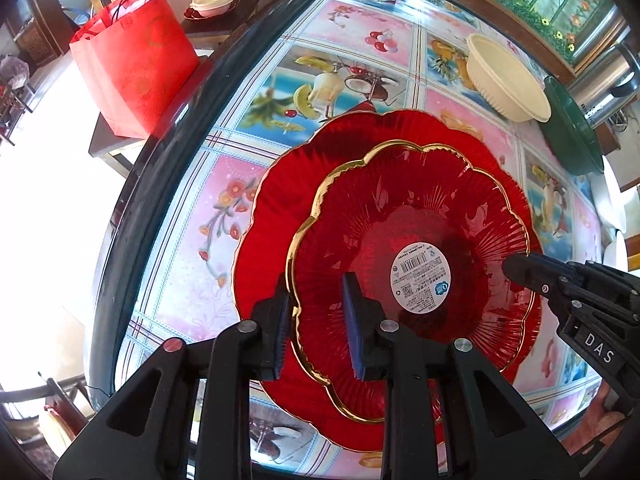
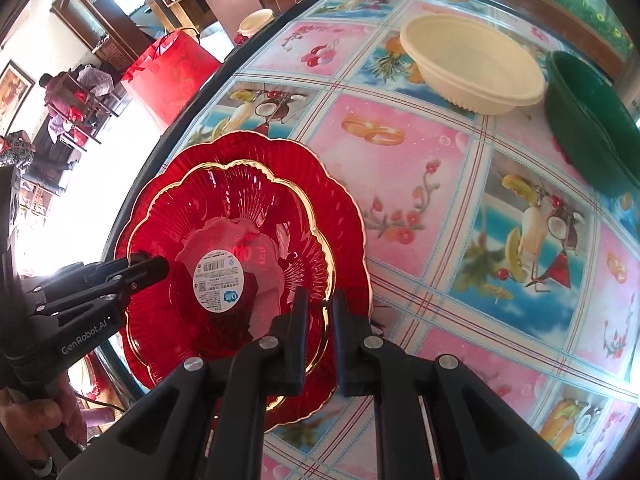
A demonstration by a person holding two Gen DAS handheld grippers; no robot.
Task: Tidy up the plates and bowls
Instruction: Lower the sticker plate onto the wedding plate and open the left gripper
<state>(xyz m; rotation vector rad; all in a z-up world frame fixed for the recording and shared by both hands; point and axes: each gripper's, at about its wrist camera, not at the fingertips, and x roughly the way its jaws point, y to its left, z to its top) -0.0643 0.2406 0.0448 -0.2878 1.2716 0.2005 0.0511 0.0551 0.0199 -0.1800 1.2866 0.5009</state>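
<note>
A smaller red glass plate (image 1: 420, 216) with a gold scalloped rim and a white barcode sticker (image 1: 420, 283) lies on a larger red plate (image 1: 280, 216) on the table. My left gripper (image 1: 318, 312) straddles the small plate's near rim, jaws apart with a gap beside the rim. My right gripper (image 2: 320, 316) straddles the opposite rim (image 2: 326, 280), jaws narrow around it; it also shows in the left wrist view (image 1: 520, 270). A cream bowl (image 1: 506, 78) stands farther back; it also shows in the right wrist view (image 2: 472, 62), beside a dark green bowl (image 2: 592, 128).
The table (image 2: 400, 168) has a fruit-print cloth and a dark curved edge (image 1: 132, 216). A red gift bag (image 1: 132, 60) stands on a stool beyond the edge. Stacked cream bowls (image 1: 212, 0) sit on a side table. A steel kettle (image 1: 600, 84) stands at the far right.
</note>
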